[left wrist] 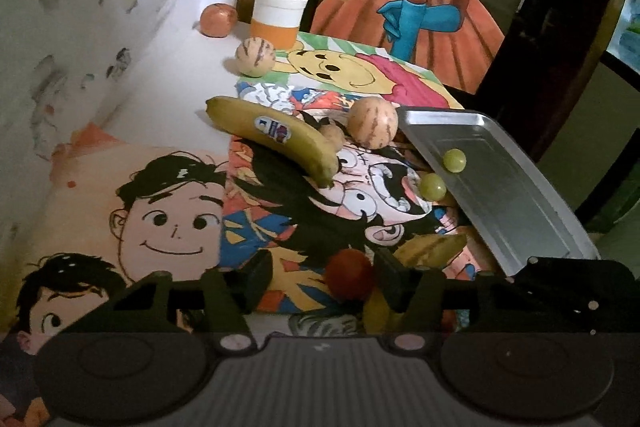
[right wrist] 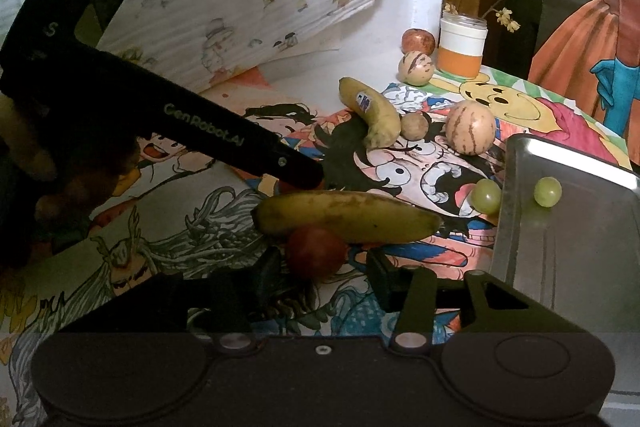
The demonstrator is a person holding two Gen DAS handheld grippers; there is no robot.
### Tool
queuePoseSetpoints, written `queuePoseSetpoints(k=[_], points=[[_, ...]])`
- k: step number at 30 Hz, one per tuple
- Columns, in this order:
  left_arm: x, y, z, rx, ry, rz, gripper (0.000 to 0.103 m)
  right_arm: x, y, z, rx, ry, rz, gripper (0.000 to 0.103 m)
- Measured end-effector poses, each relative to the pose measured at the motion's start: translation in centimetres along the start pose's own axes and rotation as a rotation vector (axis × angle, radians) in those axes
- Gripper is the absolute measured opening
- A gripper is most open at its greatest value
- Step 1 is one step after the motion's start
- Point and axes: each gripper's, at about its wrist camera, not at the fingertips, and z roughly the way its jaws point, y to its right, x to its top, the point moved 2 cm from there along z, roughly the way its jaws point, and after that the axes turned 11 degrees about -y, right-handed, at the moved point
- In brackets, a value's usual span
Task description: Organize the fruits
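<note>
The near banana (right wrist: 348,217) lies across the path just behind the red fruit (right wrist: 316,255); the metal tray (right wrist: 560,267) blocks the right, while the left stays open.

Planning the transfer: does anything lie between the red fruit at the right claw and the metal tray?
Nothing visible lies directly between red fruit and metal tray besides its raised rim. The nearer banana lies just behind the fruit; a green grape sits outside the rim, farther back.

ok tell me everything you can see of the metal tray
The shiny rectangular metal tray has a raised rim and rounded corners and looks like steel. It lies on the cartoon-printed table cover at the table's right side. One green grape sits inside it; a second green grape rests just outside its left rim.
</note>
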Motion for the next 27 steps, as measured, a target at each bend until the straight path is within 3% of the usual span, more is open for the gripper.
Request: queuePoseSetpoints(k=[7, 13, 17, 27], points=[[0.1, 0.0, 0.0, -0.043, -0.021, -0.007, 0.044, 0.1, 0.1, 0.1, 0.004, 0.005, 0.009, 0.045], [0.4, -1.1, 0.4, -0.108, -0.057, -0.085, 0.044, 0.0, -0.1, -0.1, 0.023, 0.008, 0.012, 0.035], [0.4, -1.7, 0.5, -0.140, -0.070, -0.124, 0.044, -0.1, 0.1, -0.3, 0.029, 0.010, 0.024, 0.034], [0.5, -1.5, 0.6, -0.138, -0.086, -0.142, 0.039, -0.6, 0.9, -1.2, 0.025, 0.004, 0.065, 0.035]])
